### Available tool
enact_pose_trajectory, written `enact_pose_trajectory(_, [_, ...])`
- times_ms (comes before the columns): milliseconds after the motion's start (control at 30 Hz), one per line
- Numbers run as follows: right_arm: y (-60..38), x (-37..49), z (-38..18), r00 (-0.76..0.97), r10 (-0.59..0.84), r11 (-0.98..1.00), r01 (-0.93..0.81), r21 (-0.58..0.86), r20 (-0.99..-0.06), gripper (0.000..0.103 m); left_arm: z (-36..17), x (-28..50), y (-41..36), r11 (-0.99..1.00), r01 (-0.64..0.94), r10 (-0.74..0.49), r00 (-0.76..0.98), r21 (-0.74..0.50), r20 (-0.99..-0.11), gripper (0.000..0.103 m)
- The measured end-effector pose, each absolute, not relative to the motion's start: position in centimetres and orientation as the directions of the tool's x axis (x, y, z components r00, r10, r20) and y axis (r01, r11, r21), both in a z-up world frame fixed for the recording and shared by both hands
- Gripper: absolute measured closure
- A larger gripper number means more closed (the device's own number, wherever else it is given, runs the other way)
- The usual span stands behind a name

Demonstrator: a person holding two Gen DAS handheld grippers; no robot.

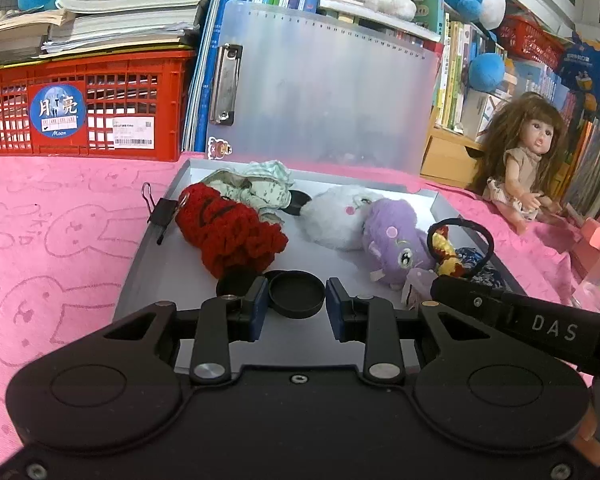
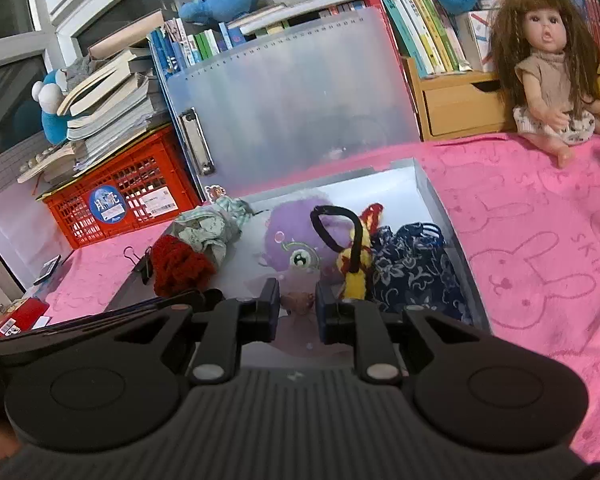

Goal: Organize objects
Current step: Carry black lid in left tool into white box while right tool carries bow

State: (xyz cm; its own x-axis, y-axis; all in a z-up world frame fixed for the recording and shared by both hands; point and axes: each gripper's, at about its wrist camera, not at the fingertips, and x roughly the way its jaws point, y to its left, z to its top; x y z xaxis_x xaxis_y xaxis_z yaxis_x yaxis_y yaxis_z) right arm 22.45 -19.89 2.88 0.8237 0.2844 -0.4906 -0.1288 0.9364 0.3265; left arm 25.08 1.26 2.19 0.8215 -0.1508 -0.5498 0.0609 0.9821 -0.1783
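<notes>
Pinching round black plastic lid point(image 1: 296, 294), left claw point(image 1: 297, 307); right claw point(image 2: 298, 307) nipping small brownish object point(image 2: 298, 303), grey tray point(image 1: 148, 264).

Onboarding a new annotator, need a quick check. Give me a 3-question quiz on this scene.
1. True or false: the doll sits inside the grey tray.
2. What is between the fingers of the left gripper? A) black round lid B) binder clip C) hair tie
3. Fill in: the stack of books rests on a red ____.

Key:
1. False. It sits on the pink cloth, outside the tray.
2. A
3. crate
</notes>
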Motion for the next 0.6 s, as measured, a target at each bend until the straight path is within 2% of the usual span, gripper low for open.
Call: enact_pose_trajectory(600, [-19.49, 22.74, 2.24, 0.811, 0.294, 0.935, -0.135, 0.327, -0.505, 0.080, 1.47, 25.74, 0.99, 0.989, 0.052, -0.122, 0.816, -0.139, -0.565, 0.073])
